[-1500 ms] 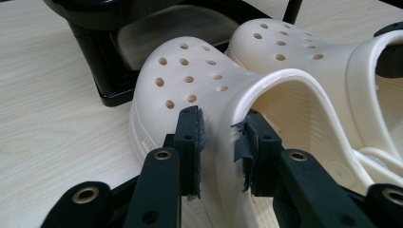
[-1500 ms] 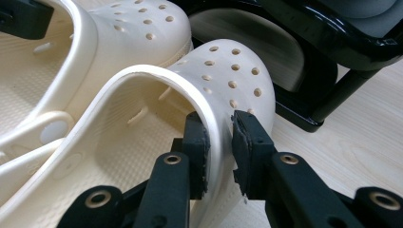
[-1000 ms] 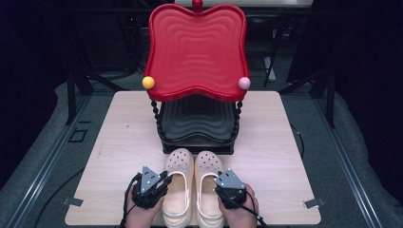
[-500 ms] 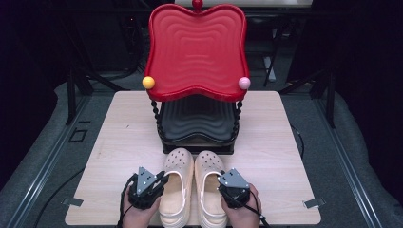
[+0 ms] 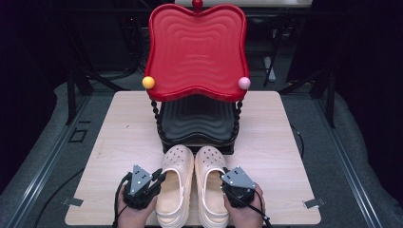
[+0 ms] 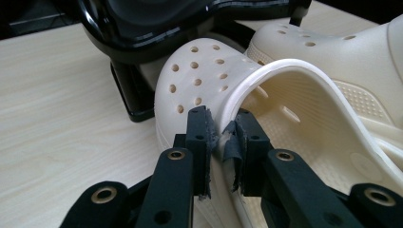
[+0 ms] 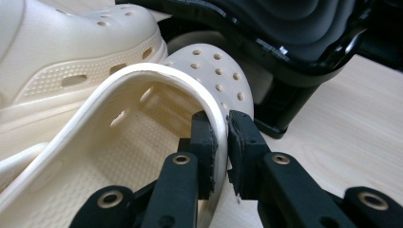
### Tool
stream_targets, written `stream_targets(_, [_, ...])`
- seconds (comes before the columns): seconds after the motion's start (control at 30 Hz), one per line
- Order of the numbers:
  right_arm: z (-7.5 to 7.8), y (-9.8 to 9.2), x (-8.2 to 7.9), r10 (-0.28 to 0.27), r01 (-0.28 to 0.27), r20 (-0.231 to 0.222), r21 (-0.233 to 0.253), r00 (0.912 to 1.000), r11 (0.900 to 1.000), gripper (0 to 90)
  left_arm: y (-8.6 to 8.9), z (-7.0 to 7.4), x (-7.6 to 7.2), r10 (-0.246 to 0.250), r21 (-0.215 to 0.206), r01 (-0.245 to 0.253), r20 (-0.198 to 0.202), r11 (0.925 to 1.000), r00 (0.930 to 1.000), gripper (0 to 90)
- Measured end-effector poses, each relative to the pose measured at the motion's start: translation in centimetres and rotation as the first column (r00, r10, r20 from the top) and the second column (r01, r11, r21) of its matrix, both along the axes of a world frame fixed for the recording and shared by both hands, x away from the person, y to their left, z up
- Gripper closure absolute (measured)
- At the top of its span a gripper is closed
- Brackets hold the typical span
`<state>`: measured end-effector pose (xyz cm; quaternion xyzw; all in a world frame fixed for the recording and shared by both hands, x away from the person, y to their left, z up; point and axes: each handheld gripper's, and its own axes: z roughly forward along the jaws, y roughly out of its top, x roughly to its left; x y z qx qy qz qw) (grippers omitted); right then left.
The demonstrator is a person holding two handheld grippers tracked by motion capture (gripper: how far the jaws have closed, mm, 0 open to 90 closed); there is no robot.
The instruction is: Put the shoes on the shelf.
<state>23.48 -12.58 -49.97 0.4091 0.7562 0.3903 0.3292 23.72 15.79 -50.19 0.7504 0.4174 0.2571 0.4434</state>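
Now both clogs sit slightly nearer the table's front edge than a moment ago: left gripper clamps the left clog wall, right gripper the right clog (rack just ahead), probably ready for lifting.

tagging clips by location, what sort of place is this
Probably a lab or studio set up for recording, not a home. A bare wooden table stands on grey floor in a dark room, black stands behind it. On it are just a red and black tiered shelf and two cream clogs, each pinched by a handheld gripper.
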Motion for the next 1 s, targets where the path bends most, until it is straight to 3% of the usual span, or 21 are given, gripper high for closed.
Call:
stream_targets(0.07, [0.7,-0.2,-0.2,-0.001,0.001,-0.007,-0.002,1.0,1.0,80.9,0.2,0.9,-0.2,-0.001,-0.004,0.001,0.019,1.0,0.9998,78.9])
stream_targets(0.17, [1.4,-0.4,-0.3,-0.003,0.003,0.027,0.013,0.9996,1.0,80.9,0.2,1.8,-0.4,-0.003,-0.009,0.003,0.024,1.0,0.9997,79.1])
stream_targets(0.3, [2.2,-0.6,-0.6,-0.002,0.002,0.023,0.013,0.9997,1.0,80.9,0.2,2.5,-0.7,-0.01,-0.014,0.011,0.039,0.9998,0.9992,79.3])
stream_targets(0.33, [2.7,-0.7,-0.7,-0.002,0.001,0.047,0.022,0.9989,1.0,81.0,0.1,3.0,-0.8,-0.012,-0.012,0.013,0.049,0.9998,0.9987,79.3])
stream_targets(0.5, [3.8,-0.8,-1.1,-0.001,-0.001,0.054,0.025,0.9986,1.0,81.0,0.0,4.1,-0.9,-0.014,-0.013,0.015,0.069,0.9998,0.9975,79.4])
stream_targets(1.0, [6.0,-0.4,0.2,-0.009,0.005,0.103,0.041,0.9947,0.999,80.9,-0.2,5.8,0.5,0.002,-0.025,0.001,0.101,0.9997,0.9949,79.4])
